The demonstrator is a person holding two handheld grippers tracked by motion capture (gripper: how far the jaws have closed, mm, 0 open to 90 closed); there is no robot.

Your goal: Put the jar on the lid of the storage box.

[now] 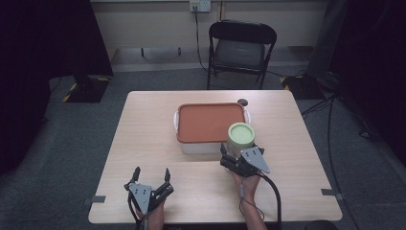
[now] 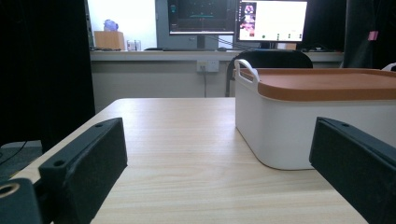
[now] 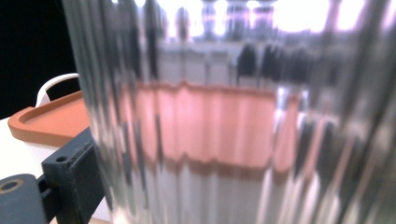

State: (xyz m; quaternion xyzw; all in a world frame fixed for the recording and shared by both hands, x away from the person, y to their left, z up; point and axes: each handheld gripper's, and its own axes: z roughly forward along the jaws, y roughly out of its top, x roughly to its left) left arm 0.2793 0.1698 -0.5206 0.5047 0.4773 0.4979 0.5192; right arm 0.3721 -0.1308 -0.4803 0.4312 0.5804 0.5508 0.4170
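Closest to the camera is the left tool [image 1: 152, 175], sitting low over the near left part of the worktop [image 1: 143, 120] with its jaws spread wide and nothing between them. From its own camera you look straight out between the two black jaws: bare wood ahead, and the box [image 2: 280, 121] ahead and off to its right, well apart from the jaw tips. That box is white with an orange lid [image 2: 327, 84] and a white handle [image 2: 246, 69] on the end facing this tool.

Moving right, the right tool [image 1: 230, 154] is clamped on the jar [image 1: 241, 139], a ribbed clear glass one with a pale green cap [image 1: 241, 132]. The jar stands upright, right at the tool's tips, just in front of the box's near right corner; can't tell if it actually touches the box, or whether it's resting on the worktop. In the right gripper view the glass [image 3: 243, 112] is pretty much up against the lens, with the orange lid showing warped through the ribs and also directly off to the tool's left, and one black jaw pressed against the jar's left side.

Past the far edge of the worktop, beyond both tools, there's a black folding chair [image 1: 242, 45].
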